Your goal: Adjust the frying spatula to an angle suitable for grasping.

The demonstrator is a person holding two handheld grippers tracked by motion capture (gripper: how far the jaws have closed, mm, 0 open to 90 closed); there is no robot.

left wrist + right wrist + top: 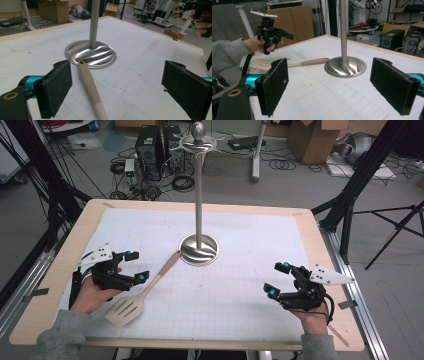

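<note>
A polished steel stand [199,247], a slim pole rising from a round, rippled base and topped by a ball and small hooks, stands near the centre of a wooden table [65,270] covered by a white gridded mat [240,290]. From the base's 8 o'clock a pale wooden spatula [142,292] lies flat on the mat, its rounded handle tip just beside the base rim and its slotted, flat blade pointing toward the table's near-left corner. The left gripper [134,266], black with teal fittings and a white plate on top, hovers at the mat's 9 o'clock, held in a hand in a grey sleeve; its jaws are spread wide with nothing between them, and in the left gripper view the spatula handle [90,92] runs up between the two rough, dark pads [58,87] toward the base. The right gripper [278,279] sits at about 4 o'clock on the mat, well apart from the stand, jaws likewise parted and empty, its felt-like pads [274,85] framing the base in the right gripper view. Cables, computer towers and cardboard boxes clutter the grey floor [300,185] beyond the table.
</note>
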